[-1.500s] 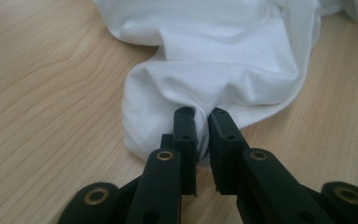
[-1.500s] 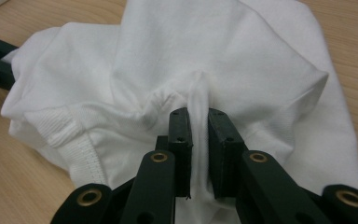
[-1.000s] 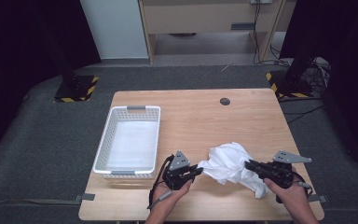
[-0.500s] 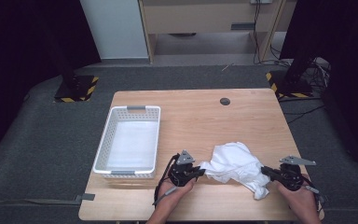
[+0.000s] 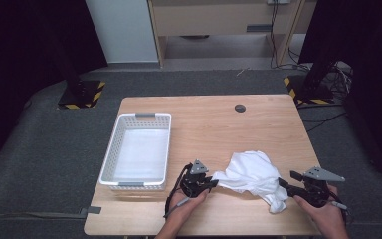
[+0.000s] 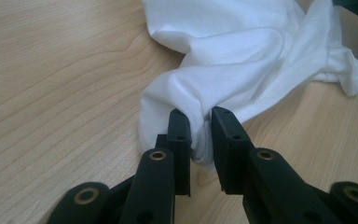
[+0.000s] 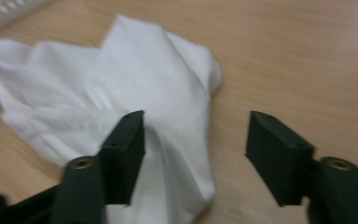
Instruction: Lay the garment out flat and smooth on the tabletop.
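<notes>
Pinching the crumpled white cloth in our left gripper, we've just opened the right gripper; nothing is clamped between its jaws. We judge the far-left white plastic basket awaits it, folding unfinished.

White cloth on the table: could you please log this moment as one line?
left tongs: shut on white cloth | right tongs: just opened, cloth edge between, not pressed | basket: apart

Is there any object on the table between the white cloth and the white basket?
Nothing visible stands between them. The white cloth lies right of the white basket, with bare table between; the left gripper pinches the cloth's near-left edge.
</notes>
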Available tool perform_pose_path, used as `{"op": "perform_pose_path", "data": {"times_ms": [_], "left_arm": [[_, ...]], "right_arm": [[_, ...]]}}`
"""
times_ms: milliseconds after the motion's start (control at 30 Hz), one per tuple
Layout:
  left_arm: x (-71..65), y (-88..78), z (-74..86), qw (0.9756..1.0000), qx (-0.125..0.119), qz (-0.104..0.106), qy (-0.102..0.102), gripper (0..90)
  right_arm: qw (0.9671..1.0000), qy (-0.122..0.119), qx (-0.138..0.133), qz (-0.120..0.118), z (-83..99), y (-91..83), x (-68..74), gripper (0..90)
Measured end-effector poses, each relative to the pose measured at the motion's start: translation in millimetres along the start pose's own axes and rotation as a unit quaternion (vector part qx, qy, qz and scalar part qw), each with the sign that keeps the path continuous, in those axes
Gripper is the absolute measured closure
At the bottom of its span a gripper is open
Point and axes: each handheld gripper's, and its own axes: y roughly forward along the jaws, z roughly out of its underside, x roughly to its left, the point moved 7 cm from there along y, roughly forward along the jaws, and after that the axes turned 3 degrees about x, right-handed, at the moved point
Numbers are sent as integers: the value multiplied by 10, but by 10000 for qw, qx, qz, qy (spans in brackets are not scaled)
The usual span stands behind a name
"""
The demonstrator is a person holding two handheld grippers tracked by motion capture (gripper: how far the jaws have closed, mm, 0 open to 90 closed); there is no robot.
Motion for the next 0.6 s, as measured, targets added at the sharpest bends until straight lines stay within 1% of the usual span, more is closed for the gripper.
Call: {"op": "perform_pose_path", "data": {"times_ms": [33,100,133,167,200,233,300,333,367,400,433,467,567,600], "left_arm": [[1,5,4,10000,-3,4,-15,780],[-2,8,10,10000,8,8,-22,780],[-5,6,9,10000,10,3,-15,779],[-8,1,4,10000,7,-1,-4,779],[-12,-4,-2,10000,-2,0,1,778],[-14,-11,-10,10000,-13,-3,22,778],[-20,-22,-21,10000,-25,-2,26,778],[-21,-27,-24,10000,-29,-3,35,778],[-23,-29,-25,10000,-31,1,40,778],[-24,-31,-25,10000,-28,2,49,778],[-26,-32,-25,10000,-26,8,50,777],[-27,-35,-26,10000,-28,16,47,778],[-32,-53,-42,10000,-61,37,56,782],[-35,-60,-48,9999,-70,43,62,784]], "right_arm": [[9999,-80,-114,-71,-43,-10,34,284],[9987,-350,-338,-144,-120,-17,133,185],[9976,-529,-381,-234,-144,-12,199,171],[9956,-759,-391,-391,-152,-10,276,164],[9923,-1030,-404,-558,-150,-4,359,142],[9889,-1276,-355,-679,-137,6,433,133],[9812,-1706,-266,-859,-103,30,565,155],[9782,-1875,-196,-873,-83,49,612,172],[9753,-2026,-118,-875,-60,70,648,195],[9722,-2190,-37,-824,-38,94,669,211],[9700,-2314,52,-747,-16,117,678,246],[9674,-2425,126,-719,3,134,681,292],[9632,-2591,374,-614,59,164,651,431],[9636,-2565,415,-636,73,160,645,474]]}}
